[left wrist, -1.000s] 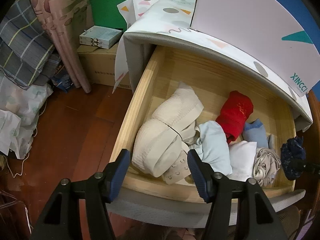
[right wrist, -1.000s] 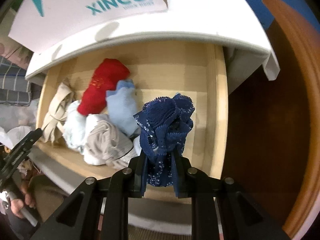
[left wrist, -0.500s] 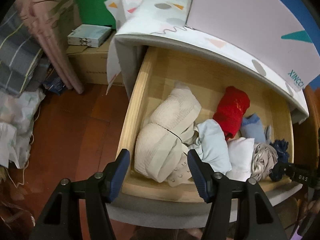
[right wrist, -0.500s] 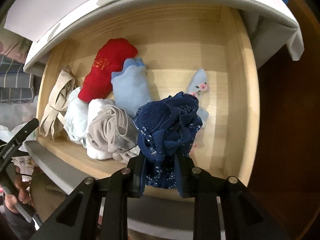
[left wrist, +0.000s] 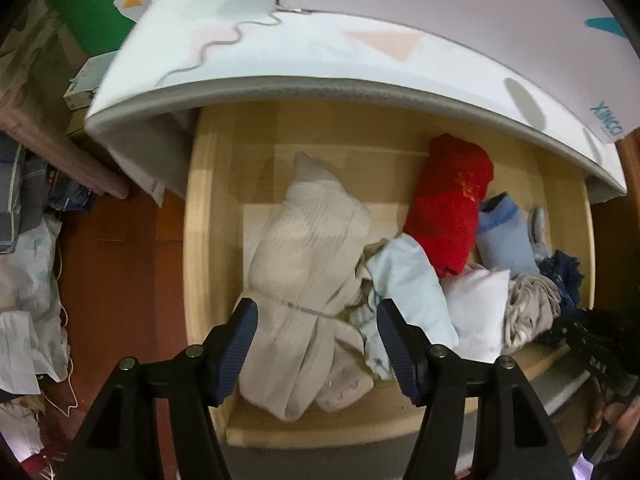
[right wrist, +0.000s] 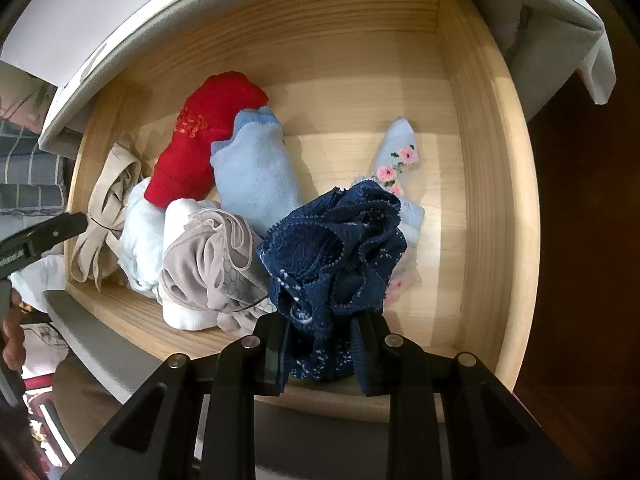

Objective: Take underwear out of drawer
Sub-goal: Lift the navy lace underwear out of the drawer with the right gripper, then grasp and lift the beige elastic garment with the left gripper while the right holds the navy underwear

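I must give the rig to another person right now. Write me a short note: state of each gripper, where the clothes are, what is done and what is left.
Right gripper: shut on the navy lace underwear, bunched low over the drawer's front right part, not yet out.
Left gripper: jaws opening, holding nothing, above the beige bra at the drawer's left.
In the drawer: red garment, light blue pieces, grey underwear, floral sock.
Done: navy piece gripped.
Left: lift it clear, then take out the rest.

1 drawer (right wrist: pixel 492 200) holds 8 bunched garments (right wrist: pixel 256 176); 2 tools (left wrist: pixel 316 344) hover.
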`<act>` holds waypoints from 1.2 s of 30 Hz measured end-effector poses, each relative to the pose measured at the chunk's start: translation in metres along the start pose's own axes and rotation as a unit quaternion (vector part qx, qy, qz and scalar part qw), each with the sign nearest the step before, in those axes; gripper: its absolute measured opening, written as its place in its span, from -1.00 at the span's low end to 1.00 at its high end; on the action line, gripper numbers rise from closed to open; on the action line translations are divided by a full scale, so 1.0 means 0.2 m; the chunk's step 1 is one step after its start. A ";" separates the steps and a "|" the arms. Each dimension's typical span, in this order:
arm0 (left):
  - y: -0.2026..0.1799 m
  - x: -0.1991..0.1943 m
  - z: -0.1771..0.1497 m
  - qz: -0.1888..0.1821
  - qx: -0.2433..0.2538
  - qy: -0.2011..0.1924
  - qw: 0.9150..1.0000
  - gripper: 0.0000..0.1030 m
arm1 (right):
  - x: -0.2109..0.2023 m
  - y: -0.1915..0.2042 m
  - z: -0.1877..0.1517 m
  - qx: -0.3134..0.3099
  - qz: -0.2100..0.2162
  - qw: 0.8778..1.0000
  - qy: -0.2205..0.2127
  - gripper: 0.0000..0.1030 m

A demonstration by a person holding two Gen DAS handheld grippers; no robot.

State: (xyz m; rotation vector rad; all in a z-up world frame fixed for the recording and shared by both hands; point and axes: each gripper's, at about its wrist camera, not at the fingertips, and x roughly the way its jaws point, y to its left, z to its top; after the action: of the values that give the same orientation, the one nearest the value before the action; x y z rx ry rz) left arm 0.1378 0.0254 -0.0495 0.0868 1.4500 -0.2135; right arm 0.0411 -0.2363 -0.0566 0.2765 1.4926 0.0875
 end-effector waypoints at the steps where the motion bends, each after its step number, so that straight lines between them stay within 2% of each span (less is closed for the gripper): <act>1: 0.00 0.02 0.01 0.004 0.000 0.004 1.000 0.23 | 0.00 0.00 0.00 -0.001 -0.001 1.000 0.000 -0.53; 6: -0.02 0.10 0.05 0.032 0.003 0.012 0.999 0.23 | -0.01 -0.01 0.00 0.001 0.001 1.000 0.000 -0.53; 11: -0.01 0.15 0.06 0.036 -0.013 0.016 0.999 0.30 | 0.00 0.00 0.01 0.004 0.004 1.000 0.001 -0.53; 16: -0.03 0.21 0.05 0.032 -0.015 0.042 0.999 0.50 | 0.01 0.00 0.02 0.003 0.002 1.000 0.002 -0.53; 19: -0.07 0.24 0.04 0.049 -0.006 0.045 0.998 0.52 | 0.01 0.00 0.03 0.004 0.003 1.000 0.002 -0.53; 24: -0.08 0.26 0.05 0.054 -0.027 0.046 0.997 0.52 | 0.02 0.00 0.03 0.006 0.005 1.000 0.001 -0.52; 26: -0.06 0.26 0.06 0.052 -0.037 0.046 0.997 0.50 | 0.02 -0.01 0.03 0.006 0.005 1.000 0.001 -0.52; 36: 0.05 0.22 0.03 0.038 -0.074 0.033 0.996 0.14 | 0.01 -0.04 0.02 0.015 0.014 1.000 -0.003 -0.52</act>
State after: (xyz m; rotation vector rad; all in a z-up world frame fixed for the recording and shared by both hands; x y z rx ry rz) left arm 0.1508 0.0300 -0.0934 0.0281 1.5211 -0.0417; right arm 0.0448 -0.2444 -0.0604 0.3224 1.4855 0.0870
